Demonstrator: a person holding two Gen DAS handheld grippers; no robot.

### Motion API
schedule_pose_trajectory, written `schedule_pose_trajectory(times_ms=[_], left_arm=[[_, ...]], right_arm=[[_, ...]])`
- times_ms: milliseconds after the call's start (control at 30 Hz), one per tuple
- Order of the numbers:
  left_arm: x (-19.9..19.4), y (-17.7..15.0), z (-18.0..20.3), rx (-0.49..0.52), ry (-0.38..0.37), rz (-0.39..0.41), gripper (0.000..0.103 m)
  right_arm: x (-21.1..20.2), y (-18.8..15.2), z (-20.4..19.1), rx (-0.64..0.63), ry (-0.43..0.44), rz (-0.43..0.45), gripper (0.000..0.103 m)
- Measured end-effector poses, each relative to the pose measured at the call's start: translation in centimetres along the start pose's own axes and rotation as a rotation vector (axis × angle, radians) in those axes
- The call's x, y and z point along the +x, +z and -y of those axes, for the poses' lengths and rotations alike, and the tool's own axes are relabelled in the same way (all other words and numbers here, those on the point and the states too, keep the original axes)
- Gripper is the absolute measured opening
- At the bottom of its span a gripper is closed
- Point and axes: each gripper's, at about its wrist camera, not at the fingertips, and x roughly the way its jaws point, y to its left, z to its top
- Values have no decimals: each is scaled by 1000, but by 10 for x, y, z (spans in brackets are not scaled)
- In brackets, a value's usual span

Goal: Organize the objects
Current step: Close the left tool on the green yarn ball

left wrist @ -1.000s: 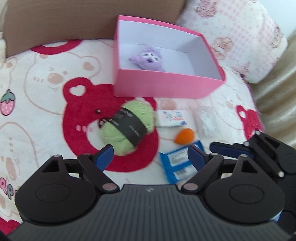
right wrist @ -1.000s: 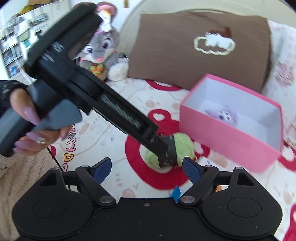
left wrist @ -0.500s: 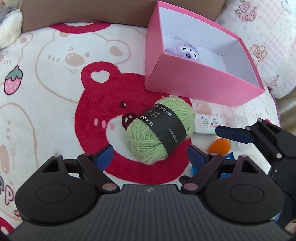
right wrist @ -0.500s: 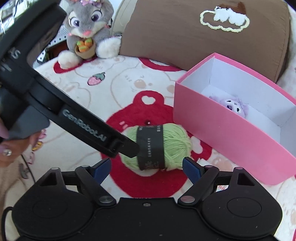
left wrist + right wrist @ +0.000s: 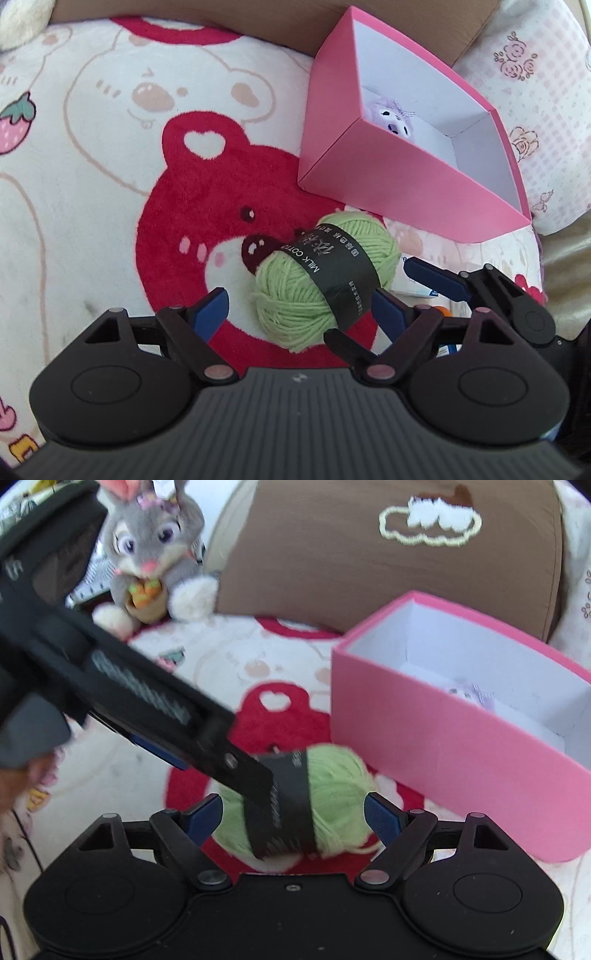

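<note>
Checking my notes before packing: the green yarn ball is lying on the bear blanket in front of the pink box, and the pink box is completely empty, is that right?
Not quite. The pink box is not empty: a small purple plush toy sits inside it, as the left wrist view shows. The rest holds: the green yarn ball lies on the bear blanket in front of the box.

You've got a cream plush blanket [image 5: 92, 206] under everything, printed with a big red bear face [image 5: 207, 221], pale bear outlines and a strawberry [image 5: 16, 123] at the left edge. A brown cushion [image 5: 369, 565] with a stitched cloud patch [image 5: 430, 526] leans at the back. Left of it sits a grey bunny plush [image 5: 155, 554], upright, holding a small carrot basket [image 5: 146, 598]. A pink floral pillow [image 5: 543, 103] fills the far right. Shelf clutter behind the bunny is too blurred to read.
</note>
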Motion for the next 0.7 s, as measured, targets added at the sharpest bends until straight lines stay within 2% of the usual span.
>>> schedule_pose_trajectory(times_ms=[167, 233, 333, 533, 600, 700], left_arm=[[5, -1, 0, -16, -14, -2, 78], [8, -1, 0, -16, -7, 0, 76], [11, 0, -3, -25, 9, -7, 71], [13, 1, -6, -33, -16, 4, 65], [15, 0, -6, -36, -37, -1, 60], [18, 0, -4, -32, -40, 10, 59]], right_arm=[[5, -9, 8, 17, 14, 3, 89], [11, -9, 6, -18, 13, -17, 94], [18, -8, 4, -65, 13, -16, 96], [23, -9, 14, -17, 48, 6, 97], [23, -9, 18, 22, 61, 16, 97], [22, -10, 18, 35, 67, 33, 96]])
